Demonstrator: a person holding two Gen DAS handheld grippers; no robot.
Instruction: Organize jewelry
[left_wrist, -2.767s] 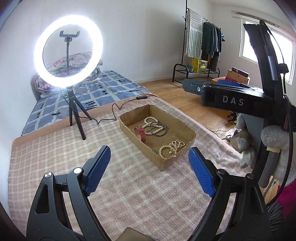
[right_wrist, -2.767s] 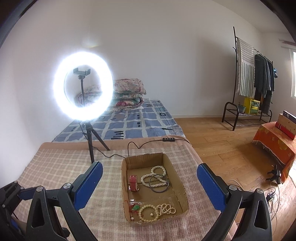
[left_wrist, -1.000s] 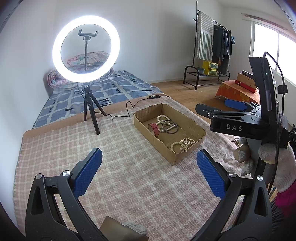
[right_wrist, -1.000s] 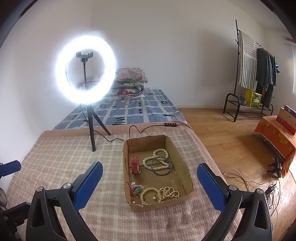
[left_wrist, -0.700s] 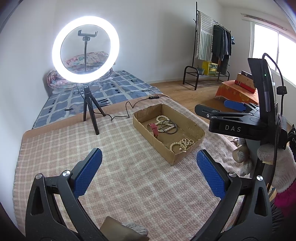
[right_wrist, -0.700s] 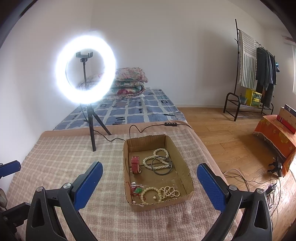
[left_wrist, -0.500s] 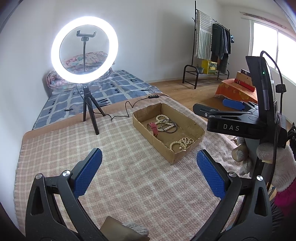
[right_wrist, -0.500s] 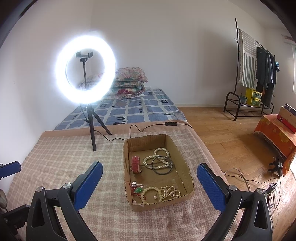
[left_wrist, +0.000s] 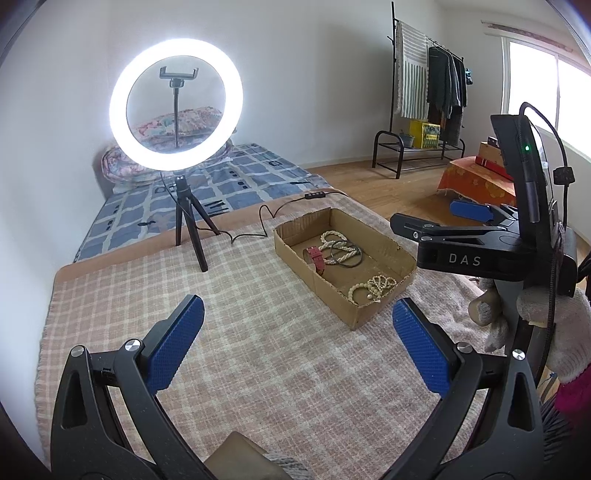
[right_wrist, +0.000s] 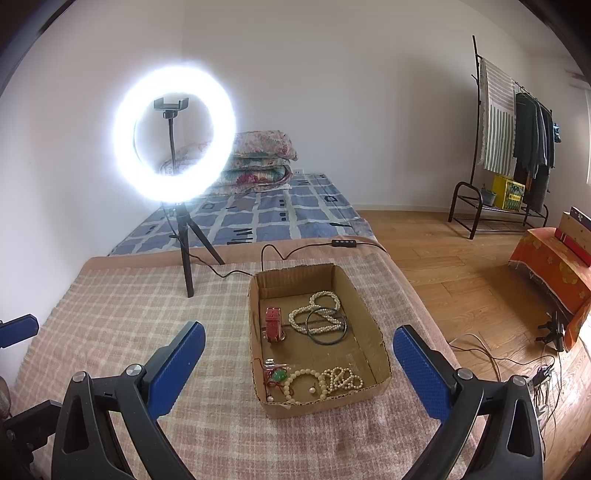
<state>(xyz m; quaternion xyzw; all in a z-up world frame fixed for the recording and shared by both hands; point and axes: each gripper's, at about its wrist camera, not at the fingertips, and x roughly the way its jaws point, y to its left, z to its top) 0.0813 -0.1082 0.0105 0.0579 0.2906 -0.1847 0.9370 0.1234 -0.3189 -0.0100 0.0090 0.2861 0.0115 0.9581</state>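
Cardboard box (right_wrist: 369, 325) at the centre of the right view holds light, loose bead necklaces (right_wrist: 321, 314) that probably slip, so pinch one strand; both grippers (left_wrist: 295, 343) (right_wrist: 299, 363) gape wide, empty.

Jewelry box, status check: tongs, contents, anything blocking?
Left tongs and right tongs open, empty. Beads, red strap, black ring loose in cardboard box. Nothing blocking; ring light tripod stands clear behind.

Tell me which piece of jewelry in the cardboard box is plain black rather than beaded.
The thin black bangle, a smooth bare ring lying over the long pearl necklace in the box's far half. The other strands are cream beads; the watch strap is red.
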